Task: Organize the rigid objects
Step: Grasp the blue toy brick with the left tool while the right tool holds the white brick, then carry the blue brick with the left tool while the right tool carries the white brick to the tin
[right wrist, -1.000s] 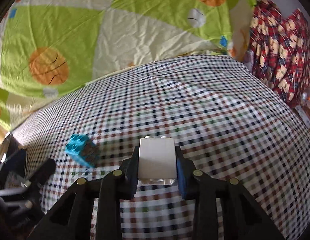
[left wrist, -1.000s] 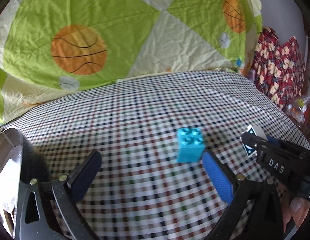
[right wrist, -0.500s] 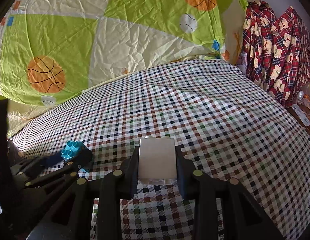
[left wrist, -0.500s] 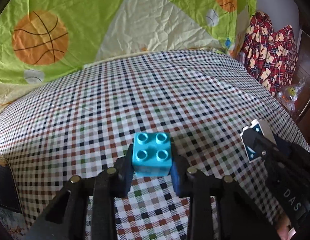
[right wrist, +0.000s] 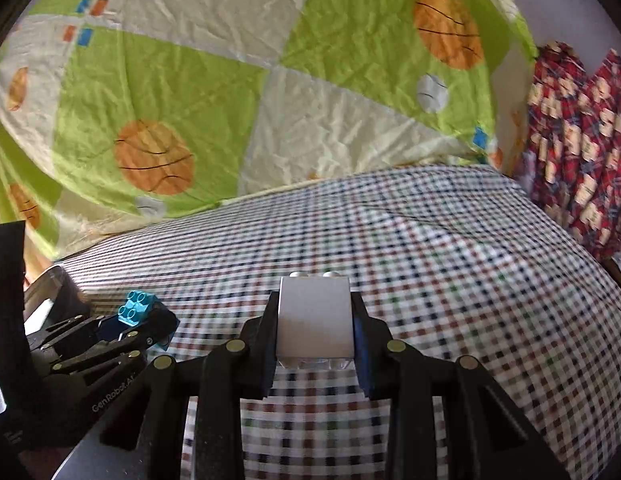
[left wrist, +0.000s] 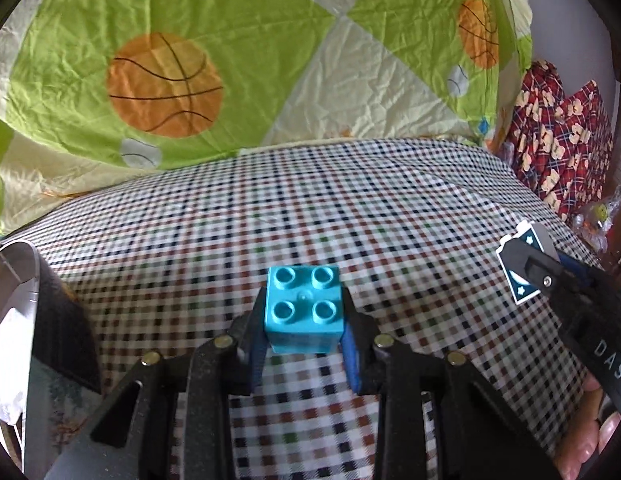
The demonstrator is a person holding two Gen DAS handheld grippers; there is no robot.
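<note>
1. Left gripper (left wrist: pixel 304 330) clamps teal block (left wrist: pixel 303 307) between its pads, studs up, above checked cloth (left wrist: pixel 350 208).
2. Right gripper (right wrist: pixel 315 334) clamps white block (right wrist: pixel 315 318) likewise, studs facing forward.

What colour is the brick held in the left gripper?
Turquoise blue brick, four studs on top; clearest in the left wrist view.

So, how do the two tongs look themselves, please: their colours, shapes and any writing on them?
Both are black plastic with a grainy surface, open triangular cut-outs and round brass-coloured rivets. The left tongs have blue pads on the fingers; seen from the right wrist camera, their side carries white "GenRobot" lettering. The right tongs look the same, and "DAS" is printed on their body.
</note>
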